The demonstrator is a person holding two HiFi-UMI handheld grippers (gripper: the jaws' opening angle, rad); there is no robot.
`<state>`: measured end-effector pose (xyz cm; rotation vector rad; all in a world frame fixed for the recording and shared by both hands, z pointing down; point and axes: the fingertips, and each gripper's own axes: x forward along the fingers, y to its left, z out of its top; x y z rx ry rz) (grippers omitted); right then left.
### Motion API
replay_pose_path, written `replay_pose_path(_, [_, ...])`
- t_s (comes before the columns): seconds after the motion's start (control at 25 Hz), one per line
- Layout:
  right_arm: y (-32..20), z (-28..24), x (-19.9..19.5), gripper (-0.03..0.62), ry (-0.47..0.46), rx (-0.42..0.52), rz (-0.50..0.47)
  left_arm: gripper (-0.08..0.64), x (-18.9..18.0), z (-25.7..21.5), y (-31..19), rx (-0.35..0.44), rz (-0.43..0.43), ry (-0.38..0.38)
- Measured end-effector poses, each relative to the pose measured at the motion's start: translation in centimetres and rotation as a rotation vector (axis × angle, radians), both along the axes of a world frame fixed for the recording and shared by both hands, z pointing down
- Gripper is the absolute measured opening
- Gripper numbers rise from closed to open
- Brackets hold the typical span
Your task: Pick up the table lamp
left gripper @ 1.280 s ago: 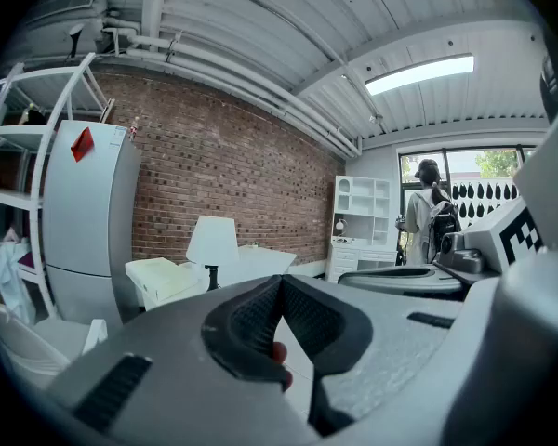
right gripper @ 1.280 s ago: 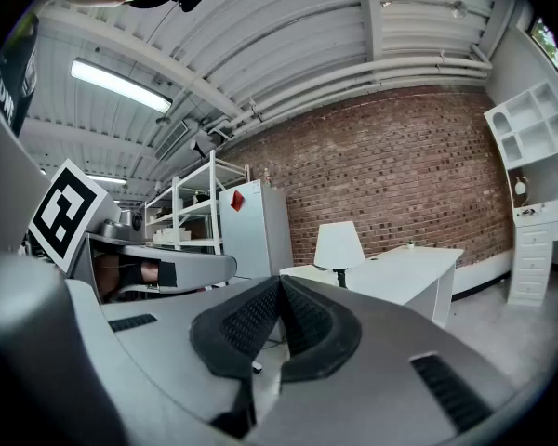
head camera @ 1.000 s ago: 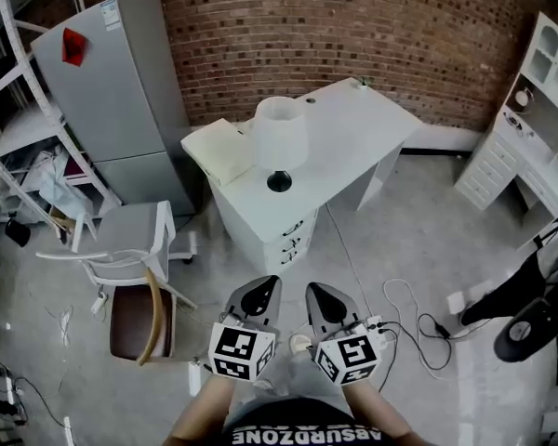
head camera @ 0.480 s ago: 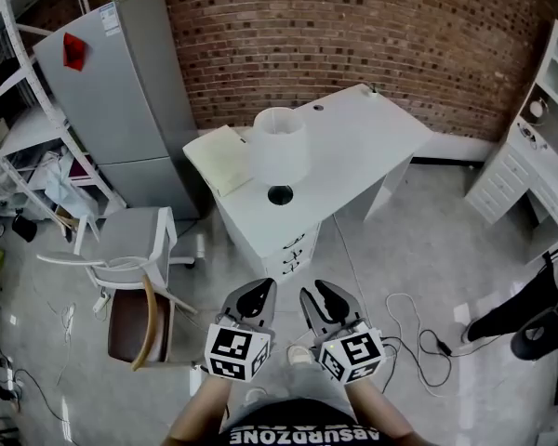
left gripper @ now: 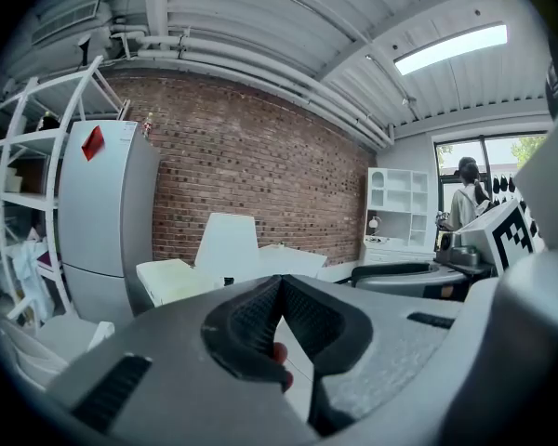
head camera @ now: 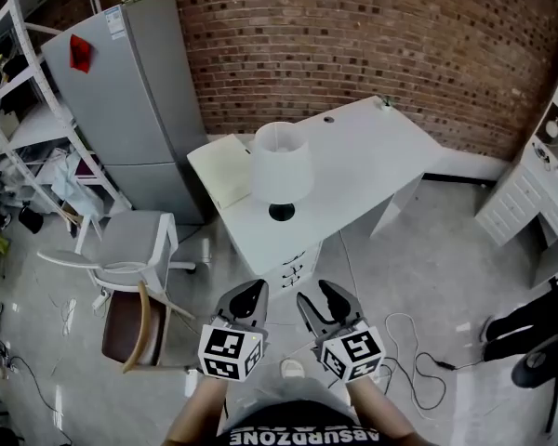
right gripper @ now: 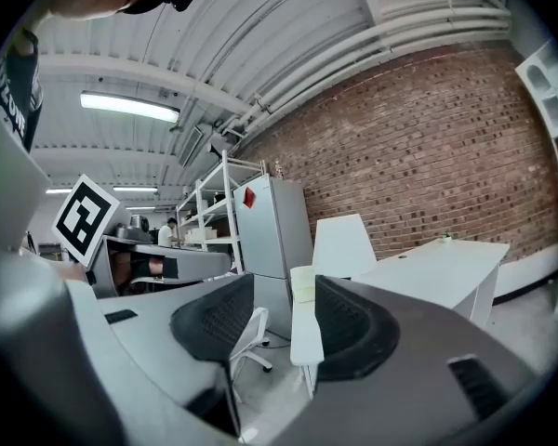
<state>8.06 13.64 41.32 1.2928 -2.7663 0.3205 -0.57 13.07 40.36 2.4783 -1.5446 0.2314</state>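
The table lamp (head camera: 281,163) stood upright on the white desk (head camera: 363,151), near the desk's front edge, with a pale pad (head camera: 223,170) lying just beside it. Its white shade (head camera: 280,161) covered the stem in the head view, and only the round black base (head camera: 281,213) showed under it. Both claws were held low in front of the person, well apart from the desk, so I judge the step in hand was the approach and no grasp had begun.

The right claw (head camera: 322,301) had just been opening. Its jaws stood clearly apart with nothing between them, and through the gap the right gripper view showed the desk edge and the lamp (right gripper: 344,244) far ahead. The left claw (left gripper: 279,284) had its jaw tips pressed together and held nothing.

To do this step well, I think the person should come close to the desk's front first, passing to the right of the chair (head camera: 135,249), and keep the open right claw pointed at the lamp. The shade looked wide and light, probably a poor place to grip. The stem under it seems the better target, reached from the side and low. The left claw would need to open if it is to steady the base. The lamp should go up straight, without tilting.
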Motion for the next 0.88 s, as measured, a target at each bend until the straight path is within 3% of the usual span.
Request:
replay_pose_path(0.52, [-4.3,2.1,1.2,0.185,-0.002,-0.027,-0.038,-0.005,-0.9,1.9,-2.6,-0.031,-0.085,-0.021])
replay_pose_path(0.88, [-8.9,3.7,-0.2,0.187,0.012,-0.046,-0.016,-0.005,-2.5,2.8,-6.9,-0.058,-0.066,-0.026])
